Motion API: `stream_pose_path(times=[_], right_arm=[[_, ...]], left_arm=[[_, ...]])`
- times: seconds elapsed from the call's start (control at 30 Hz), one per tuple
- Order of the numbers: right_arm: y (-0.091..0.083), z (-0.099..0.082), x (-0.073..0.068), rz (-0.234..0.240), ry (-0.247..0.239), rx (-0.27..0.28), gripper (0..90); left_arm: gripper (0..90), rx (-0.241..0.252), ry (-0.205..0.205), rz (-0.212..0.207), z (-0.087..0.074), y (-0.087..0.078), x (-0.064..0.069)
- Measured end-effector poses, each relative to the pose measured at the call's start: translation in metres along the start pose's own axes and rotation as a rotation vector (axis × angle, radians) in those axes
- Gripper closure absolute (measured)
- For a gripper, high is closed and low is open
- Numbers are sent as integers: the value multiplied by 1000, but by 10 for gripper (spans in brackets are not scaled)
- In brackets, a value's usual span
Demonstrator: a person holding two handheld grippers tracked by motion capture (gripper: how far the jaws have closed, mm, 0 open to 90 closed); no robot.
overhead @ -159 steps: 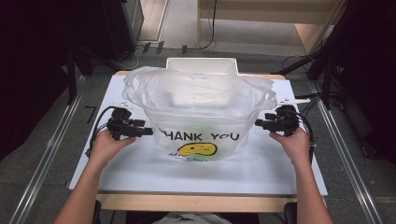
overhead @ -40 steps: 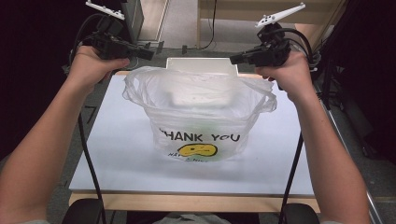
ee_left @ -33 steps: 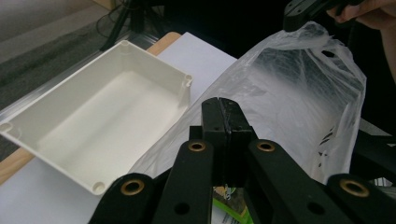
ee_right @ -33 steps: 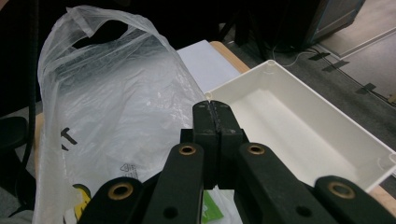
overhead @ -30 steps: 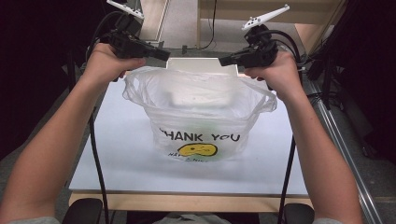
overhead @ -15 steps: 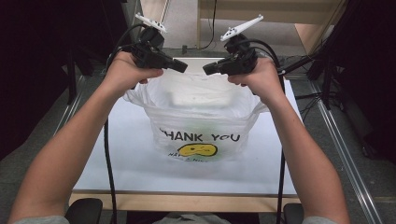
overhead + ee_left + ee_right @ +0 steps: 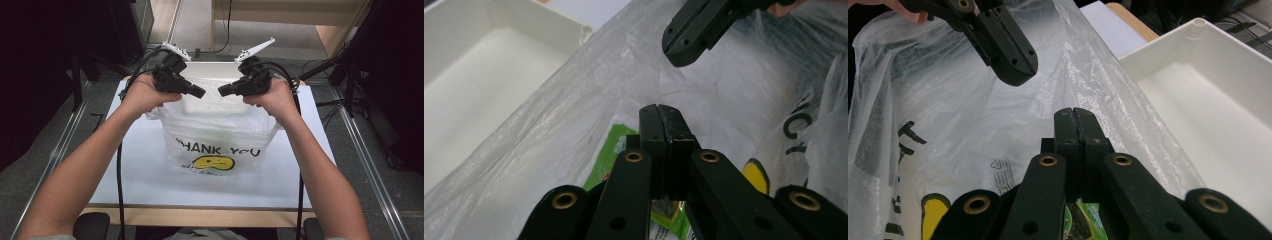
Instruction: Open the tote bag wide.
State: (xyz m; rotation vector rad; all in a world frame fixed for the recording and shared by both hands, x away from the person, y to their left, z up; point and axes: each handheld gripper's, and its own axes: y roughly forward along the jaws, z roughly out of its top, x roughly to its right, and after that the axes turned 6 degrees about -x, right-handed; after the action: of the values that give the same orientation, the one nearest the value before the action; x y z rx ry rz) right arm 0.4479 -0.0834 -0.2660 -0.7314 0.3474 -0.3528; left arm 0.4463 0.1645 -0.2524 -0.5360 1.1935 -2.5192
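Observation:
A clear plastic bag (image 7: 220, 135) printed "THANK YOU" with a yellow smiley stands open on the white table mat (image 7: 145, 165). A green packet (image 7: 611, 160) lies inside it, also seen as the packet (image 7: 1083, 215) under my right jaws. My left gripper (image 7: 200, 92) and right gripper (image 7: 222, 91) hover over the bag's mouth, tips pointing at each other a small gap apart. Both are shut with nothing between the jaws. In the left gripper view my own gripper (image 7: 663, 117) faces the other gripper (image 7: 684, 42); the right gripper view shows my gripper (image 7: 1074, 122) below the left one (image 7: 1010, 50).
An empty white tray (image 7: 210, 70) sits just behind the bag; its inside shows as the tray (image 7: 479, 85) and the tray (image 7: 1218, 100). Black cables hang from both grippers. Dark stands and rails flank the table; the wooden table edge (image 7: 200, 216) runs along the front.
Both hands came down and inward from above the table's far corners. The two gripper tips now nearly meet over the bag's opening. The bag has not moved.

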Motion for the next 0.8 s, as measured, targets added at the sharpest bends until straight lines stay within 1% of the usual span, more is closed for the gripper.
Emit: stream_pose_path(times=[0.1,0.2,0.23,0.27,0.33,0.37,0.4,0.43,0.5,0.53,0.6,0.63,0.7,0.77,0.8], right_arm=[[1,-5,-1,-9,2,-8,900],[1,-10,-1,-10,3,-8,900],[3,-15,-3,-7,11,-9,900],[3,-17,-3,-10,9,-10,900],[4,-20,-3,-11,4,-13,900],[5,-22,-3,-13,8,-16,900],[9,-28,-2,-16,12,-21,900],[9,-28,-2,-16,12,-21,900],[11,-32,-2,-14,16,-19,900],[13,-33,-3,-16,11,-20,900],[15,-34,-4,-23,7,-34,900],[18,-34,-4,-18,6,-33,900],[18,-35,-4,-17,6,-31,900],[21,-35,-5,-11,5,-28,900],[23,-35,-5,-10,9,-27,900]], left_arm=[[900,-13,-5,3,-7,8,0],[900,-27,-3,5,-11,12,0],[900,-30,-10,4,-14,14,-1],[900,-30,-20,1,-18,16,-2],[900,-30,-23,-2,-21,17,-4],[900,-22,-33,-6,-24,18,-4],[900,-27,-43,-12,-29,22,-7],[900,-27,-43,-12,-29,22,-7],[900,-39,-56,-9,-34,26,-9],[900,-37,-63,-13,-37,29,-10],[900,-42,-70,-17,-42,32,-11],[900,-52,-74,-11,-45,35,-12],[900,-52,-79,-10,-48,37,-13],[899,-48,-86,-21,-53,39,-15],[899,-55,-84,-17,-55,41,-16]])
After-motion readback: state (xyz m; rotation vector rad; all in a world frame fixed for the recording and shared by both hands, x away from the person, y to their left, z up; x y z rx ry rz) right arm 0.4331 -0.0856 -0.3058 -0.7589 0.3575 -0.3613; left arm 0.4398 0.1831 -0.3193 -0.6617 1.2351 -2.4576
